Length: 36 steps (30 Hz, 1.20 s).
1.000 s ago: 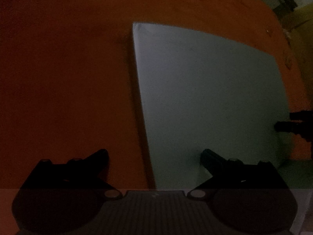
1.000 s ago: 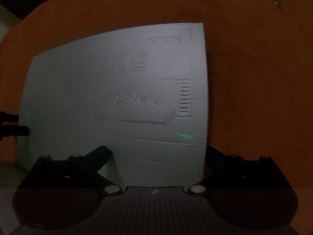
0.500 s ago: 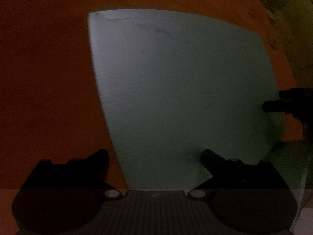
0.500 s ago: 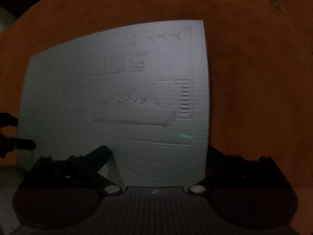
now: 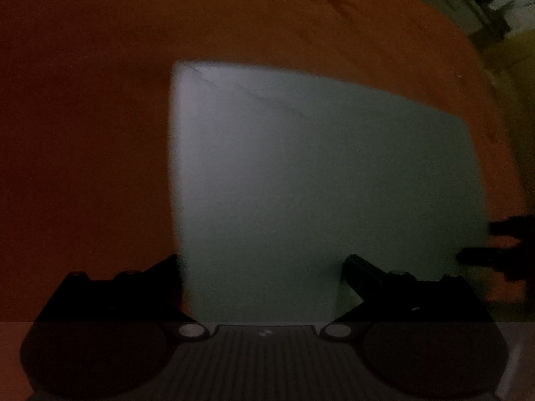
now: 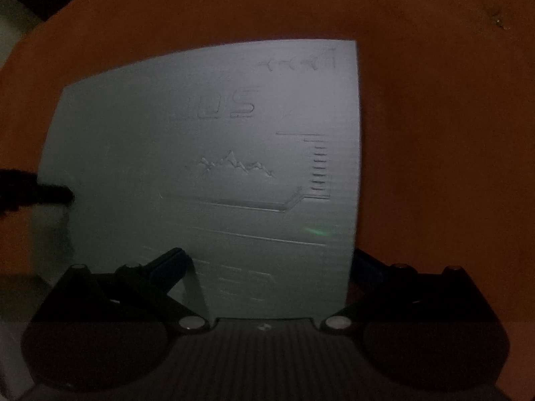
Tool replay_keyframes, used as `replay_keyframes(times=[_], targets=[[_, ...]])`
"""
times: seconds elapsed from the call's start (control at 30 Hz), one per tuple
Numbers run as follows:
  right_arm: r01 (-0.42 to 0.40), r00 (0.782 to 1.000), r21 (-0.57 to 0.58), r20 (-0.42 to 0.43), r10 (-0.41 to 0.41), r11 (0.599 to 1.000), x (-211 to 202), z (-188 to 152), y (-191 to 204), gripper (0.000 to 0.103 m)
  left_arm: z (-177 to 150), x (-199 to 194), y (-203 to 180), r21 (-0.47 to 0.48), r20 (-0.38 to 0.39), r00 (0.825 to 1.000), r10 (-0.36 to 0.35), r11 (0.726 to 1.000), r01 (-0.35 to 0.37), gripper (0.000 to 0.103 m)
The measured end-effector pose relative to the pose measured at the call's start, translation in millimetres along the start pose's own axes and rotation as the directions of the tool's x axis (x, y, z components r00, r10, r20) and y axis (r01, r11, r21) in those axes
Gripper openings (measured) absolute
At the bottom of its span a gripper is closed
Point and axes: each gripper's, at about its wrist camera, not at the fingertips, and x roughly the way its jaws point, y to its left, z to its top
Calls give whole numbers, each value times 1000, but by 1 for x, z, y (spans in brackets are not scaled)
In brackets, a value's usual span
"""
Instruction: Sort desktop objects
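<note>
dim light blurs the pale board point(image 6: 207, 173) on the orange cloth point(image 5: 83, 133). your left gripper point(image 5: 262, 264) and right gripper point(image 6: 267, 257) each straddle an edge, jaws spread, unclosed. the board has shifted since before.

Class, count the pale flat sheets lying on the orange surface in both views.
1: the same pale sheet appears in both views, lying on the orange surface straight ahead of both cameras. Others may be out of frame.

Dim, grainy both views. Embossed text on sheet point(image 6: 207, 173) unreadable. Right gripper's point(image 6: 267, 264) right finger partly hidden behind sheet edge. Clutter point(image 5: 485, 3) past desk's point(image 5: 83, 117) far right corner too dark to identify.
</note>
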Motion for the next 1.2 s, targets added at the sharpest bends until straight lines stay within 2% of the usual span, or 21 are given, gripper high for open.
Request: replay_keyframes(times=[0.07,0.27,0.5,0.6,0.7,0.8,0.9,1.1,1.2], targets=[[6,1000,3,-4,-6,1000,-4,2,0,103,4,-2,-4,0,-7,1000,9,1000,-9,103],[-110,992,57,61,107,992,-27,10,-11,103,12,-22,-9,-17,-7,1000,18,1000,-18,103],[-87,989,48,122,81,995,-46,13,-9,103,24,-30,-19,-98,25,999,30,995,-27,103],[-109,984,52,147,100,993,-48,11,-5,103,27,-40,-22,-90,63,998,28,996,-23,103],[-142,977,65,169,129,988,-53,9,-4,103,12,-50,-29,-88,85,996,15,996,-8,103],[-179,969,65,183,165,982,-64,3,-1,103,-18,-78,-25,-76,105,995,4,997,4,102],[-200,961,40,201,188,979,-84,-4,-1,103,-32,-103,-17,-59,136,991,-10,998,18,102],[-228,943,29,254,213,973,-124,-38,-2,103,-63,-122,-14,-33,176,983,-47,998,54,102],[-228,939,0,266,219,974,-136,-61,5,103,-96,-146,-20,-20,198,979,-52,998,57,102]])
